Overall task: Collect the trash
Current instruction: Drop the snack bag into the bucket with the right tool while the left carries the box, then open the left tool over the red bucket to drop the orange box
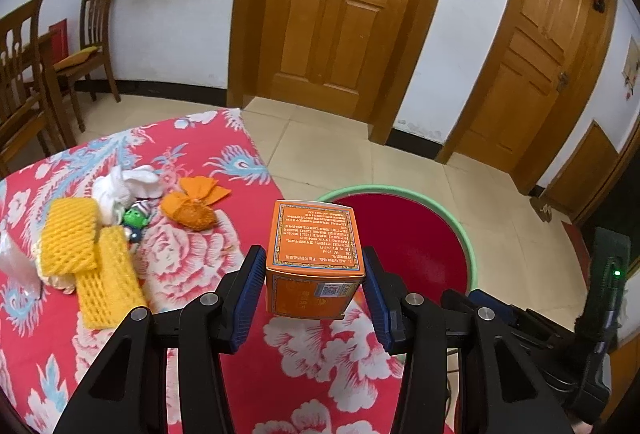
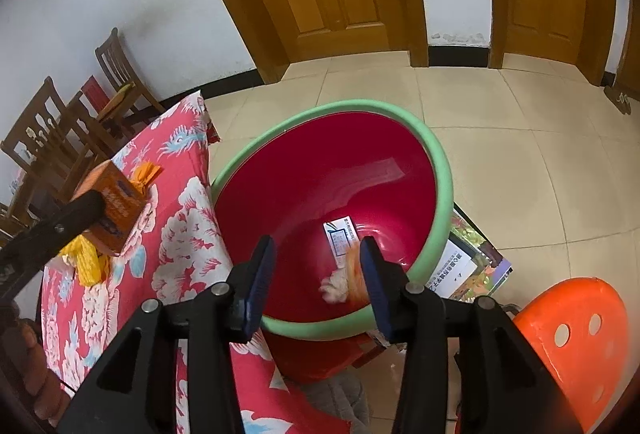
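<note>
Red floral cloth (image 1: 304,366) spread over the table, blue feather and white peony print. Resting on it — two yellow foam fruit nets (image 1: 90,254) overlapping at the left, a crumpled white tissue (image 1: 124,186) behind them, a small green toy figure (image 1: 136,220) just beside the tissue, an orange wrapper (image 1: 196,206) to its right. Beyond the table's edge, pale tiled floor (image 1: 340,150) — carrying a red basin with a green rim (image 2: 442,170) and an orange plastic stool (image 2: 576,338).

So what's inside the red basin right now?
The red basin holds a white printed packet and a blurred white-and-orange wad. The right tool hides part of the wad and the bottom.
</note>
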A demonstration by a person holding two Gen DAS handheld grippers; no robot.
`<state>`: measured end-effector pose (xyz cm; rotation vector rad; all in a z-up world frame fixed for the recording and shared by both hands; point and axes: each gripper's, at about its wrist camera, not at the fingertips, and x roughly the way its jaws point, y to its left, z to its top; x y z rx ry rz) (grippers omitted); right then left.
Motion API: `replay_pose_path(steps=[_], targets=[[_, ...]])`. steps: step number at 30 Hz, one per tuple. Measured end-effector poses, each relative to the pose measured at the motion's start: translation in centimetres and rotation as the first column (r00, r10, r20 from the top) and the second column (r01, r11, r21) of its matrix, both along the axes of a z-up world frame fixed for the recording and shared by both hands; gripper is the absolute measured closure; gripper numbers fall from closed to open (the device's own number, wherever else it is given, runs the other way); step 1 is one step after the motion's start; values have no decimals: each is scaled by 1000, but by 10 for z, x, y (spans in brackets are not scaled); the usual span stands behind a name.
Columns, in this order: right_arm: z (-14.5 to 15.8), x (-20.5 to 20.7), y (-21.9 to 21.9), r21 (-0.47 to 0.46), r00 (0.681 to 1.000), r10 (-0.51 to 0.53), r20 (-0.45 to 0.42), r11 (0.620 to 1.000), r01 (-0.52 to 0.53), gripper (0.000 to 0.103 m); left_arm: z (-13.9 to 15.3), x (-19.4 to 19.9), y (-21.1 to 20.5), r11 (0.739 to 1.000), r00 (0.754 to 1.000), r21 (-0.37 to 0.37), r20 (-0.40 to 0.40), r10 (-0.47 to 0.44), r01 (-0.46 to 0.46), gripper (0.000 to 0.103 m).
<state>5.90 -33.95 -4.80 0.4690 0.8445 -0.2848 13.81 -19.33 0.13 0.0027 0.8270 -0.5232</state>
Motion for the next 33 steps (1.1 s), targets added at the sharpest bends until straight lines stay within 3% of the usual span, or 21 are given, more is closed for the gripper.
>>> replay_pose_path(steps=[17, 20, 33], targets=[[-4, -18, -16, 37, 999, -45, -8, 998, 45, 54, -19, 11, -55, 994, 994, -6, -11, -110, 110, 54], [-4, -19, -19, 40, 999, -52, -9, 998, 52, 53, -22, 14, -60, 993, 993, -9, -23, -115, 115, 46], [0, -20, -16, 45, 999, -41, 8, 998, 41, 48, -14, 10, -39, 998, 998, -10, -14, -65, 65, 43]])
